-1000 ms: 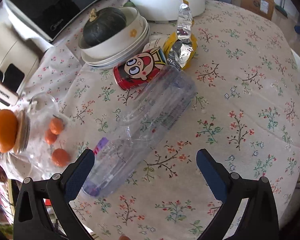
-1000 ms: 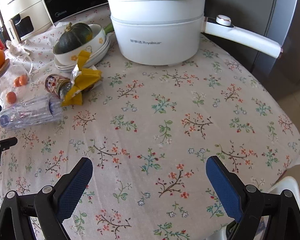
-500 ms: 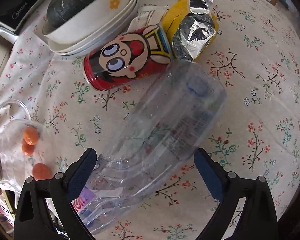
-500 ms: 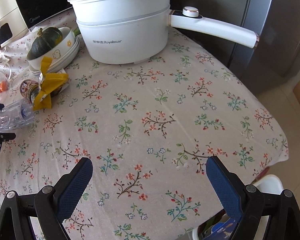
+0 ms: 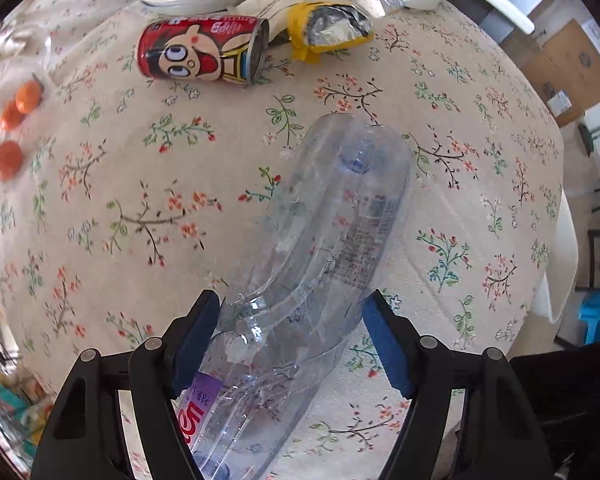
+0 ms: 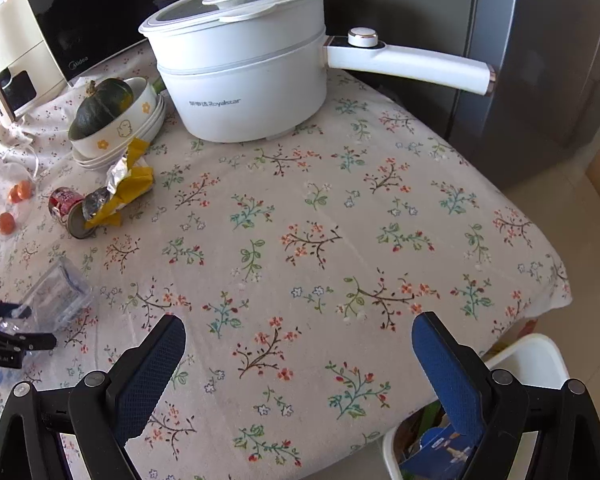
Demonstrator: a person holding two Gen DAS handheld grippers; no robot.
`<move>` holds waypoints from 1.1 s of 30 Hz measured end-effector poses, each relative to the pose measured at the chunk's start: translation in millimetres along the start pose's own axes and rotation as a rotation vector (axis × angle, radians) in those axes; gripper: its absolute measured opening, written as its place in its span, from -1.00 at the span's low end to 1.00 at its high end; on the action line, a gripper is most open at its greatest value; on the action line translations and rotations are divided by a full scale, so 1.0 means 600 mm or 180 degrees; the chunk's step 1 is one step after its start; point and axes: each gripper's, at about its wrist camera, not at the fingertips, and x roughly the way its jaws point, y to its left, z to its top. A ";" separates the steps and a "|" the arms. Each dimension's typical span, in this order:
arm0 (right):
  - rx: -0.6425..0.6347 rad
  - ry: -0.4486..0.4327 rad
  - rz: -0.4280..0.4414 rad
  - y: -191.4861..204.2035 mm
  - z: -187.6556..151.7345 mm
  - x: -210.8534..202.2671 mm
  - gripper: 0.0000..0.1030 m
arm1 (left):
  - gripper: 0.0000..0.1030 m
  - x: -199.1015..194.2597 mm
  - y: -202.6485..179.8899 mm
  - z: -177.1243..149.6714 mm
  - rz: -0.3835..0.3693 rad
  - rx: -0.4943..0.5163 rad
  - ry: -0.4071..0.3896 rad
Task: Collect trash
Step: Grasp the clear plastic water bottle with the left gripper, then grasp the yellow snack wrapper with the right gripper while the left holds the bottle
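Note:
A clear crushed plastic bottle [image 5: 320, 248] sits between the pads of my left gripper [image 5: 292, 332], which is shut on it; its base points away from me. It also shows in the right wrist view [image 6: 56, 300], low at the left above the table. A red cartoon can [image 5: 200, 56] lies on its side on the floral tablecloth [image 5: 460, 128], with a yellow foil snack wrapper [image 5: 328, 32] beside it. Both also show in the right wrist view, the can [image 6: 66, 212] and the wrapper [image 6: 124, 184]. My right gripper [image 6: 300, 364] is open and empty above the table's near edge.
A white electric pot [image 6: 240, 80] with a long handle stands at the back. Stacked bowls hold a dark squash [image 6: 104, 104]. Small oranges [image 5: 12, 132] lie in a clear bag at the left. A white bin [image 6: 500, 400] stands below the table's right edge.
My left gripper has closed in around the bottle and gripped it. The bottle has come away from the can. My right gripper has drifted right, toward the bin.

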 end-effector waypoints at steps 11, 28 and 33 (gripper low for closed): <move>0.0025 0.0003 0.0170 0.019 -0.022 -0.018 0.84 | 0.37 -0.041 -0.025 -0.084 -0.0167 -0.0734 -0.0478; 0.0014 0.0201 0.0447 0.159 -0.008 0.080 0.84 | 0.30 -0.164 0.051 -0.096 -0.0333 -0.1166 -0.1400; -0.0229 0.0165 0.0502 0.230 0.024 0.134 0.83 | 0.26 -0.200 0.091 -0.102 -0.0259 -0.1241 -0.1621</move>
